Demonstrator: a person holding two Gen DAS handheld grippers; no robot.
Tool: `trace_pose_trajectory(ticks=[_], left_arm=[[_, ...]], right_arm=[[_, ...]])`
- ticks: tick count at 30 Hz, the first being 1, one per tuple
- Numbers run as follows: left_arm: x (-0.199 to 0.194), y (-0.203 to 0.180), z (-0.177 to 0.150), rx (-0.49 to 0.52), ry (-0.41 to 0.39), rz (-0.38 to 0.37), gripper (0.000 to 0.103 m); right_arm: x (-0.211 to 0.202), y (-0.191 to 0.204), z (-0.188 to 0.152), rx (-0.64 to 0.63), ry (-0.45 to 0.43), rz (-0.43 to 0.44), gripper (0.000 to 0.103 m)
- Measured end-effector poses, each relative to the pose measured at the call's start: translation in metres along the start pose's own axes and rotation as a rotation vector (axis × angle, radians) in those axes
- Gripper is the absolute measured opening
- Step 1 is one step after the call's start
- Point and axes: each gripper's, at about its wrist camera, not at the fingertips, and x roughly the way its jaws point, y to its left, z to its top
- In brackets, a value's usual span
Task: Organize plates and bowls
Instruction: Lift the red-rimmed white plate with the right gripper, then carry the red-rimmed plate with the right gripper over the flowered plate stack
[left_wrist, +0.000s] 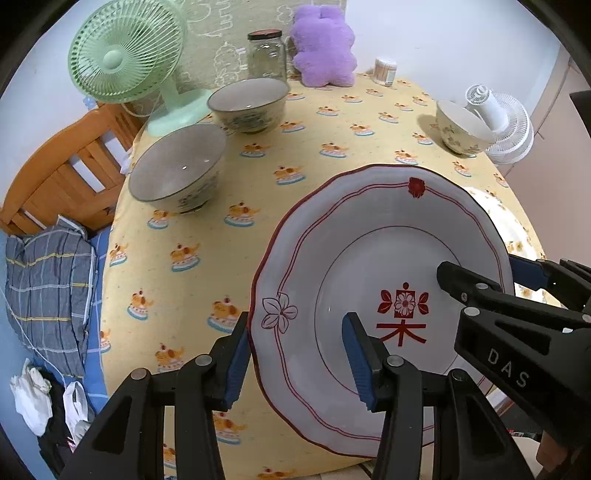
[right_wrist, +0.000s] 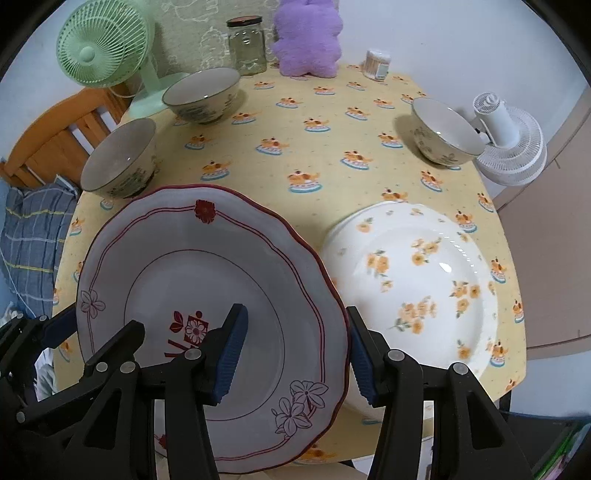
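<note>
A white plate with a red rim and red motif (left_wrist: 369, 258) (right_wrist: 192, 266) is lifted and tilted above the table. My left gripper (left_wrist: 295, 354) straddles its left rim with jaws wide, pads apart from the rim. My right gripper (right_wrist: 295, 354) straddles its right rim in the same way. A white plate with orange flowers (right_wrist: 417, 280) lies on the table to the right. Two grey-lined bowls (left_wrist: 177, 170) (left_wrist: 247, 103) stand at the left and back left. A cream flowered bowl (left_wrist: 461, 129) (right_wrist: 443, 133) stands at the back right.
The round table has a yellow patterned cloth (left_wrist: 314, 140). At the back stand a green fan (left_wrist: 122, 55), a glass jar (left_wrist: 266, 55), a purple plush (left_wrist: 321, 44) and a cotton swab tub (left_wrist: 384, 70). A white fan (right_wrist: 509, 144) is off the right edge. A wooden chair (left_wrist: 66, 166) is left.
</note>
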Motion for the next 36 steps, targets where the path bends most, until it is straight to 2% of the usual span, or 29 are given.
trace_pose_trajectory(ticks=[18, 29, 36], left_arm=[[0.009, -0.108, 0.023, -0.025, 0.020, -0.005, 0.049], [0.032, -0.159, 0.028, -0.045, 0.067, -0.029, 0.049], [0.044, -0.178, 0.032, -0.065, 0.083, -0.015, 0.049]], right_arm=[[0.001, -0.117, 0.007, -0.020, 0.027, -0.004, 0.056], [0.021, -0.168, 0.006, -0.029, 0.079, -0.024, 0.056], [0.034, -0.189, 0.009, -0.045, 0.095, -0.020, 0.056]])
